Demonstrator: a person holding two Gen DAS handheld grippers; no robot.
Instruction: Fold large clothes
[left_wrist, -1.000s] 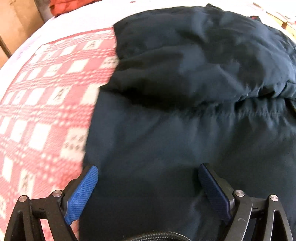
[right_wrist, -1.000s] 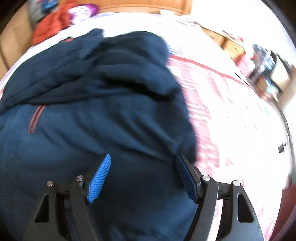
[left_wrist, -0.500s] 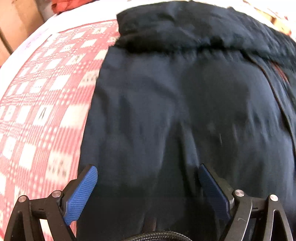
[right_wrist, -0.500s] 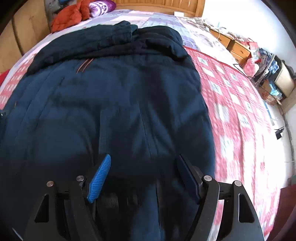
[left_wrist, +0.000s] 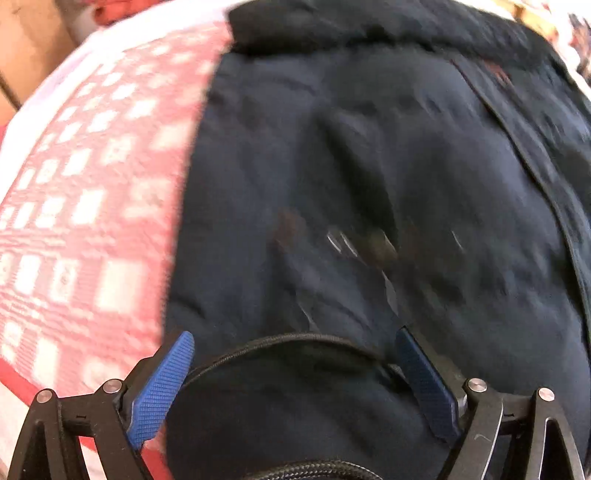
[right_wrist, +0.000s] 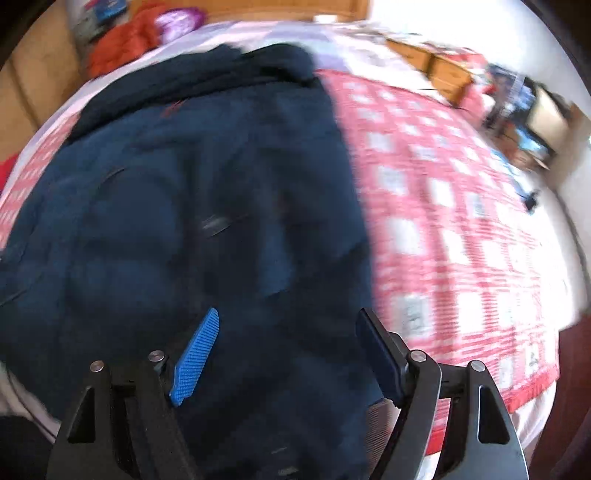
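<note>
A large dark navy jacket (left_wrist: 369, 184) lies spread on a bed with a red and white checked cover (left_wrist: 92, 221). Its far end is folded over into a thick band (left_wrist: 351, 22). My left gripper (left_wrist: 295, 339) is open above the jacket's near left part, and a curved corded edge (left_wrist: 288, 338) of the fabric shows between its blue pads (left_wrist: 162, 387). In the right wrist view the jacket (right_wrist: 203, 203) fills the left half. My right gripper (right_wrist: 288, 317) hovers over its near right part with the jaws opening and nothing gripped. Both views are blurred.
An orange-red cloth (right_wrist: 122, 40) and a purple bundle (right_wrist: 177, 18) lie by the wooden headboard (right_wrist: 277, 7). Wooden drawers (right_wrist: 436, 62) and clutter (right_wrist: 524, 110) stand right of the bed. The checked cover (right_wrist: 461, 221) lies bare right of the jacket, ending at the bed's near edge (right_wrist: 535, 413).
Both grippers have drawn back along the jacket toward its near end, so the folded band now sits far off. The corded edge has come into view between the left fingers.
</note>
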